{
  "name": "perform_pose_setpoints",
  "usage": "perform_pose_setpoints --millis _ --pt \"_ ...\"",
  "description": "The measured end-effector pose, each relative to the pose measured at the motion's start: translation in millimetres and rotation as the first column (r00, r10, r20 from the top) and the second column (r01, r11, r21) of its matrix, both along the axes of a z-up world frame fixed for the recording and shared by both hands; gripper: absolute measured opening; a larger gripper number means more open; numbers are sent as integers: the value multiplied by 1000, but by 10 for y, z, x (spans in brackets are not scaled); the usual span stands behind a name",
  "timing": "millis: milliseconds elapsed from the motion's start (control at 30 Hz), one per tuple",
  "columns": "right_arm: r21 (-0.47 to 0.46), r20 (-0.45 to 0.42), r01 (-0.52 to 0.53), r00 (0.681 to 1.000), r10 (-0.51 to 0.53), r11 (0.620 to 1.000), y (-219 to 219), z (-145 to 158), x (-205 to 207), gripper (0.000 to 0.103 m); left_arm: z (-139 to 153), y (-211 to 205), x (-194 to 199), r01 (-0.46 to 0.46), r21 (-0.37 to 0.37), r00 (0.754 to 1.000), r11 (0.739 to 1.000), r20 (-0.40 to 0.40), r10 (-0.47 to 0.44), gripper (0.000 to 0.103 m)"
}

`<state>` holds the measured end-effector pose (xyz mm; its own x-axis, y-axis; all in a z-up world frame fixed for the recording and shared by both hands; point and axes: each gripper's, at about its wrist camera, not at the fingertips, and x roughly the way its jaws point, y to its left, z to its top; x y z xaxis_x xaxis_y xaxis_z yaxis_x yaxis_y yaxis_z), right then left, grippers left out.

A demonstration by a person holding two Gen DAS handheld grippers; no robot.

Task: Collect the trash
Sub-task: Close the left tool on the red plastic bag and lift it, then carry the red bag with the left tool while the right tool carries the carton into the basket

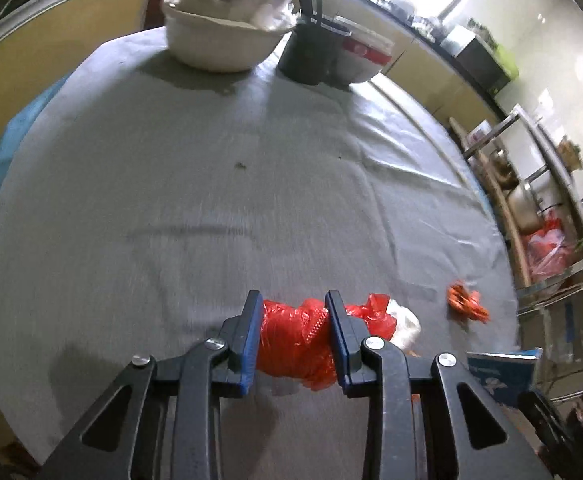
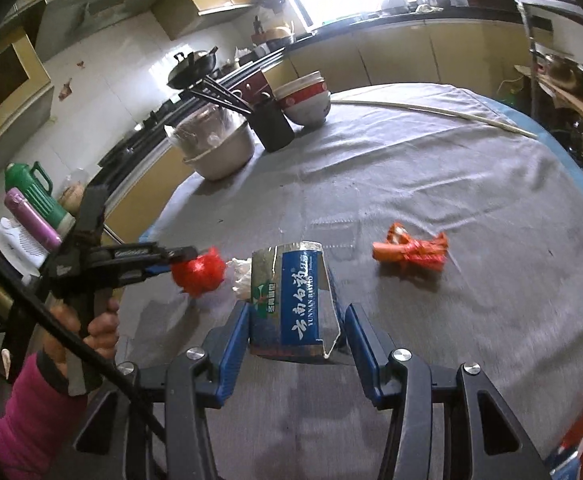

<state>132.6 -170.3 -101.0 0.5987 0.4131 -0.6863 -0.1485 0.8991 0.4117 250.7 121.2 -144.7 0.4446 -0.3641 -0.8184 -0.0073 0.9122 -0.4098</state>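
My left gripper [image 1: 294,300] is shut on a crumpled red plastic bag [image 1: 296,338], with a white tissue wad [image 1: 405,326] just to its right. In the right wrist view the left gripper [image 2: 187,256] holds the red bag [image 2: 199,270] just above the grey tablecloth [image 2: 431,184]. My right gripper [image 2: 297,314] stands around a flattened blue toothpaste box [image 2: 291,300]; its left pad touches the box, and a gap shows on the right side. An orange wrapper [image 2: 411,254] lies on the cloth to the right, and shows in the left wrist view [image 1: 465,302].
At the table's far side stand a metal basin [image 2: 219,152], a black chopstick holder [image 2: 271,124] and stacked red-and-white bowls [image 2: 305,100]. A long pale stick [image 2: 443,114] lies at the back right. Thermoses [image 2: 31,200] stand off the table's left.
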Motion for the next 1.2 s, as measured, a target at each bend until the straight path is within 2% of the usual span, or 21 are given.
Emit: perform_pose_setpoints --millis 200,367,533,633,833,1100,1200 --pt "25 -4 43 999 -43 999 -218 -45 -353 52 177 -45 -567 -29 -40 999 999 43 31 33" --pt "61 1 94 996 -94 994 -461 -31 -680 52 370 -353 -883 -9 37 994 999 108 5 33" --pt "81 18 148 989 -150 986 -723 63 -963 52 583 -851 -1123 69 134 981 989 169 -92 33" --pt "93 33 185 981 -189 978 -899 130 -1153 52 661 -1144 -1261 134 153 968 979 190 -163 33" --pt "101 48 253 965 -258 962 -1222 232 -1488 52 776 -1777 -1515 276 186 924 943 219 -314 33" --pt "95 46 355 932 -360 930 -1661 249 -1941 52 832 -2366 -1772 389 241 868 889 226 -442 33" --pt "102 40 407 910 -412 908 -1878 236 -2115 52 840 -2601 -1861 440 258 838 860 227 -496 33"
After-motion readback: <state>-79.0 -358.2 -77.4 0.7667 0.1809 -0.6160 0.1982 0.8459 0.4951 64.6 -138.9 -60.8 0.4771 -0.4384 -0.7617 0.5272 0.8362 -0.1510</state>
